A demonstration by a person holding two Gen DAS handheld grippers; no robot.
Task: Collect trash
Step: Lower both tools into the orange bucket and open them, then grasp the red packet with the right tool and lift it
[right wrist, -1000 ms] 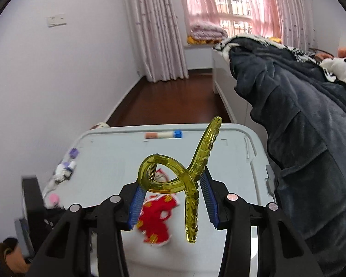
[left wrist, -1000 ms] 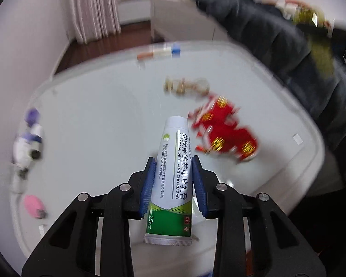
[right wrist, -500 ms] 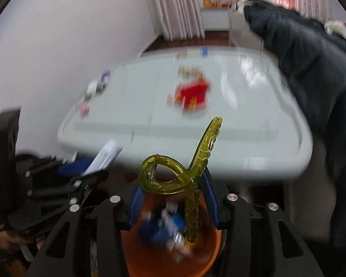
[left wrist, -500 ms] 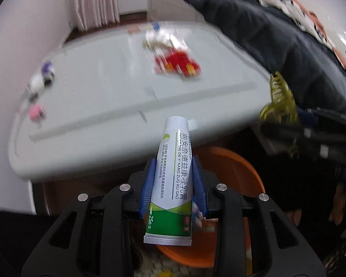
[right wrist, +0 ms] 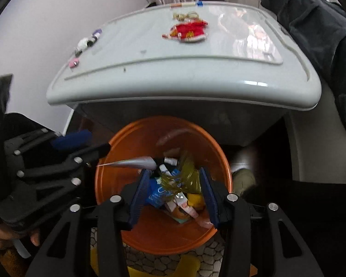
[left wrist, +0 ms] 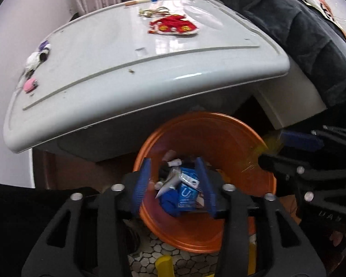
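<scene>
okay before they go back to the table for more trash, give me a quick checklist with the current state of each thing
1. Left gripper empty: ok, jaws have just been opening and the pads press on nothing.
2. Right gripper empty: ok, jaws have just been opening; the yellow hair claw is a blur dropping between them.
3. Tube released: ok, a blurred streak over the orange bin.
4. Both items settled in the bin: cannot tell, motion blur.
5. Table cleared: not ok; the red ornament and pink item remain.
</scene>
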